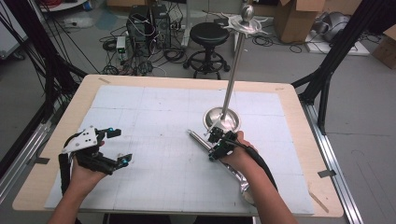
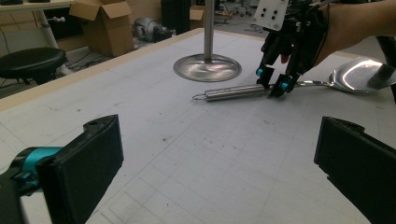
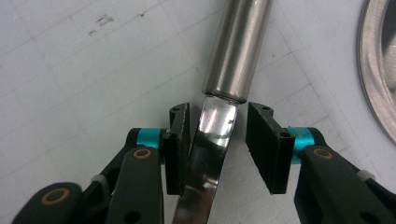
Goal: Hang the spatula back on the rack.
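A steel ladle [image 1: 198, 138] lies on the white gridded mat, its tubular handle [image 2: 233, 92] pointing away from me and its bowl [image 2: 359, 74] near the front edge. My right gripper [image 1: 210, 146] points down over it. Its jaws straddle the flat shank [image 3: 205, 158] just below the tube [image 3: 238, 46]. The left pad [image 3: 180, 149] sits close against the shank, and a gap separates the right pad [image 3: 266, 149] from it. My left gripper [image 1: 120, 146] hovers at the mat's left, wide open and empty [image 2: 219, 177]. It looks across at the right gripper [image 2: 272, 81].
A metal stand with a round base [image 1: 222, 120] and a tall pole [image 1: 233, 70] rises just behind the right gripper; its base rim [image 3: 378, 60] is close by. Beyond the table's far edge stand a black stool [image 1: 208, 35], a computer tower [image 1: 144, 23] and cardboard boxes [image 1: 299, 18].
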Available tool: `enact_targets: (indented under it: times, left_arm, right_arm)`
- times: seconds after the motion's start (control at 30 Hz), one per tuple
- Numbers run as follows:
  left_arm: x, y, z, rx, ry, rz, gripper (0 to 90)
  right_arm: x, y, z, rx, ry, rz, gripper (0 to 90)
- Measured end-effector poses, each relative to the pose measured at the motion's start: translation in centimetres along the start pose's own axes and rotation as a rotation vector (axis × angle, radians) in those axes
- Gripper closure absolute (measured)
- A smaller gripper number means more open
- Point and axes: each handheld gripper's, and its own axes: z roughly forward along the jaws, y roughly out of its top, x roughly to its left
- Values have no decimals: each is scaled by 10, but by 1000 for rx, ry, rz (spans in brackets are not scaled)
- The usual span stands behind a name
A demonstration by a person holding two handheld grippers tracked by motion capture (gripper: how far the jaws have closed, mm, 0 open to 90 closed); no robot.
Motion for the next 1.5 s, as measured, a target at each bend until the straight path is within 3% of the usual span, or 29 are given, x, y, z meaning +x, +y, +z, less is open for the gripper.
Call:
enact_targets:
  times: [0.27, 0.67, 0.7, 0.73, 0.83, 1.0, 1.3, 1.33, 1.5]
  left_arm:
    - [0, 0, -1, 2, 12, 3, 17]
    - [0, 0, -2, 4, 13, 8, 17]
    - [0, 0, -2, 4, 13, 8, 17]
    - [0, 0, -2, 5, 13, 8, 17]
    - [0, 0, -1, 7, 10, 10, 17]
    - [0, 0, -2, 6, 13, 9, 17]
    - [-1, 0, -1, 9, 10, 12, 17]
    - [0, 0, -1, 10, 9, 13, 17]
    - [0, 0, -1, 11, 10, 11, 17]
  right_arm:
    - [-1, 0, 0, -1, 16, 5, 671]
    - [-4, 1, -1, 9, 41, 72, 699]
    - [-6, 0, -1, 12, 36, 57, 702]
    - [-5, 1, -1, 11, 43, 85, 709]
    - [-6, 0, -1, 8, 41, 103, 730]
    - [-5, 0, -1, 11, 13, 59, 746]
    - [-6, -4, -1, -16, 12, 51, 749]
    - [-6, -5, -1, -36, 31, 73, 750]
    - [-7, -9, -2, -59, 31, 76, 751]
